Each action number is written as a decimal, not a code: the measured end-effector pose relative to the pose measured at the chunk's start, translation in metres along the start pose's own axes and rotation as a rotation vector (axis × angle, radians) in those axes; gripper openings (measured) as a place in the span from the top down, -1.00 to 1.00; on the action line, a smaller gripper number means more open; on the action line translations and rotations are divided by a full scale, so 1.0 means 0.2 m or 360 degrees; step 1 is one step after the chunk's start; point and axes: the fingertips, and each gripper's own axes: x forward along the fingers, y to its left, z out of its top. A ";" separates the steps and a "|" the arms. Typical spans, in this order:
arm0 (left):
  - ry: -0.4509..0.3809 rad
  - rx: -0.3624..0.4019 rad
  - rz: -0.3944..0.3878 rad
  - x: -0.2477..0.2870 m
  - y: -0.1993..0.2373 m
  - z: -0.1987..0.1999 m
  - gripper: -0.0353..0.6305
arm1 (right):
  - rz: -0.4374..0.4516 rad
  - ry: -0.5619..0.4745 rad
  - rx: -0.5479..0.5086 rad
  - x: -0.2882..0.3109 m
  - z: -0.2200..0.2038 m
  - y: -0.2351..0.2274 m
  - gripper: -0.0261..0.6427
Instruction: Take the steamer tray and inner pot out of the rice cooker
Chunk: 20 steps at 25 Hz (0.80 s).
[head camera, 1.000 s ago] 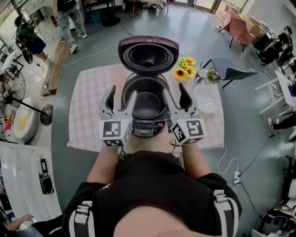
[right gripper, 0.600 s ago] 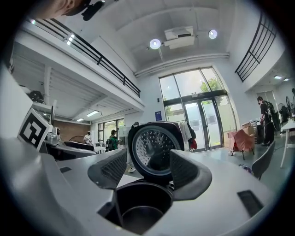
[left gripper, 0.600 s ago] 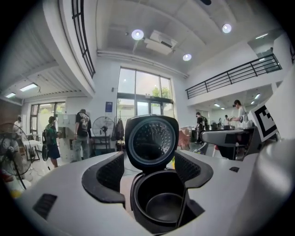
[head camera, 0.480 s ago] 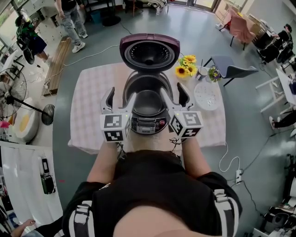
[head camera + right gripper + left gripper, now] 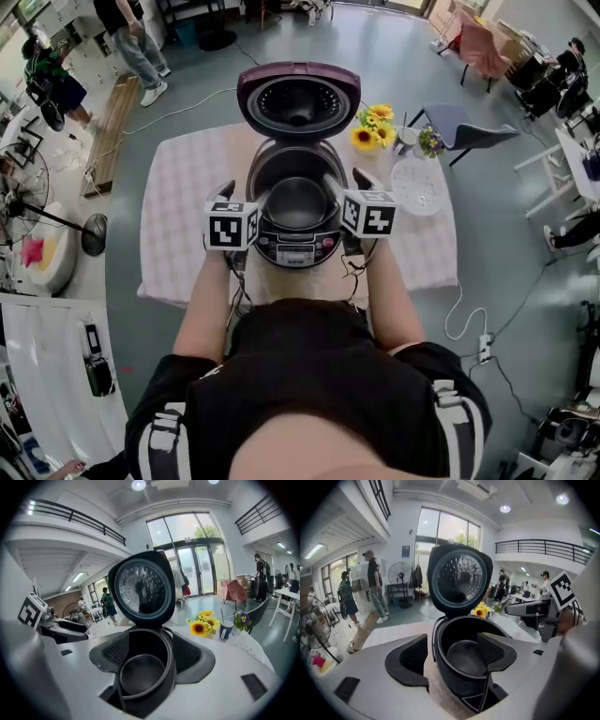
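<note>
The left gripper (image 5: 452, 639) and right gripper (image 5: 150, 644) grip nothing, their jaws apart and just opened wider, each pair framing the rim of the open rice cooker (image 5: 296, 248) on the checked cloth (image 5: 183, 216), its inner pot (image 5: 297, 202) seated inside below the raised lid (image 5: 298, 101).

The left gripper (image 5: 452, 657) holds its two dark jaws wide apart; they have just been opening. The near wall of the rice cooker (image 5: 456, 686) shows in the gap between them, and the pads do not press on it. The lid (image 5: 459, 581) stands open and upright behind the body. Deep inside sits the inner pot (image 5: 466, 660), dark and round. Just behind the cooker are yellow sunflowers (image 5: 480, 611). Far at the left, a person (image 5: 375, 590) stands near a floor fan (image 5: 397, 571)
</note>
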 end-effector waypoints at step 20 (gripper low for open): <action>0.0248 -0.0348 -0.0253 0.27 0.10 -0.17 0.28 | 0.0071 0.0493 -0.0058 0.25 -0.32 -0.15 0.42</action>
